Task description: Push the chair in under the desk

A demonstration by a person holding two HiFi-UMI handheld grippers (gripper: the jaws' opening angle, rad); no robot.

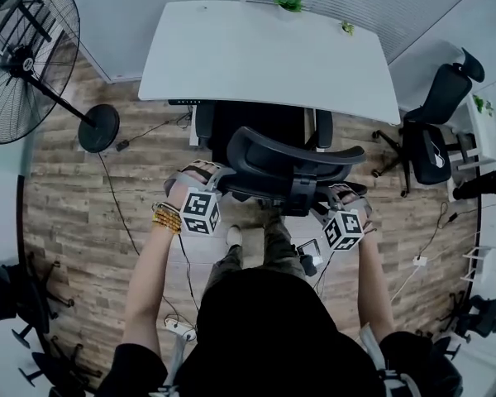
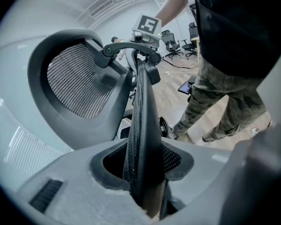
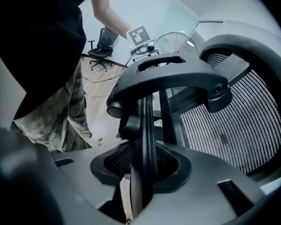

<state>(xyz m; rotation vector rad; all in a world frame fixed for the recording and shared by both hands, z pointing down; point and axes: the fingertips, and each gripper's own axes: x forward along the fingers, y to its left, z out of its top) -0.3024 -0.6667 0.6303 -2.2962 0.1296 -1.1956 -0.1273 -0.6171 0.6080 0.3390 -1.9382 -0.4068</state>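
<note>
The black mesh office chair [image 1: 289, 168] stands at the near side of the white desk [image 1: 264, 56], its seat partly beneath the desktop. At the left edge of the backrest my left gripper [image 1: 200, 174] is shut on the frame. The left gripper view has that backrest edge [image 2: 141, 125] running up between the jaws of the left gripper [image 2: 143, 170], with the headrest [image 2: 75, 83] to the left. My right gripper [image 1: 345, 195] is shut on the right edge. In the right gripper view the backrest edge [image 3: 147, 125] sits between the jaws of the right gripper [image 3: 143, 172].
A standing fan [image 1: 29, 56] is at the far left on the wood floor. A second black chair [image 1: 434, 131] stands to the right of the desk. Two small plants [image 1: 289, 1] sit at the desk's far edge. Cables and a power strip [image 1: 178, 327] lie by my feet.
</note>
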